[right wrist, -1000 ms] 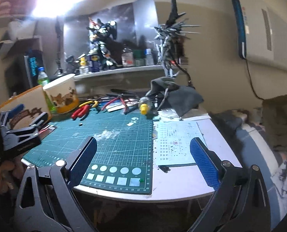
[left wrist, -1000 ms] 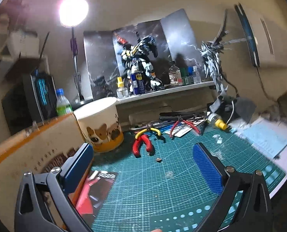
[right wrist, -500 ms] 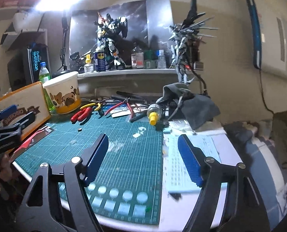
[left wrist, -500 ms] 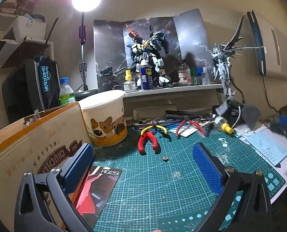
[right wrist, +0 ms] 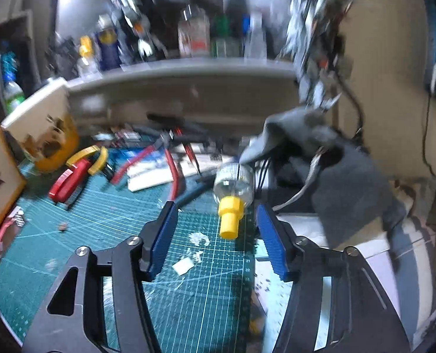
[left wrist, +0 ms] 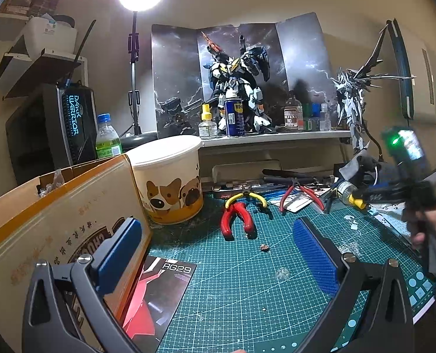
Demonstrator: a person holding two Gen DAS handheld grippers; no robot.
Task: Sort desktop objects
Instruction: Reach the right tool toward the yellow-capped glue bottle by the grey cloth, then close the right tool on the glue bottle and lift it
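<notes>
The right gripper (right wrist: pixel 216 232) has swung in from the mat's near edge, fingers spread, toward the yellow-capped bottle (right wrist: pixel 232 192) lying on its side at the cutting mat's (right wrist: pixel 203 294) far right edge; the pick looks imminent. The left gripper (left wrist: pixel 215 253) hangs spread and empty over the mat. Counted: 1 bottle, 3 pliers, the red-handled pair (left wrist: pixel 237 216) nearest, 1 corgi tub (left wrist: pixel 169 179).
</notes>
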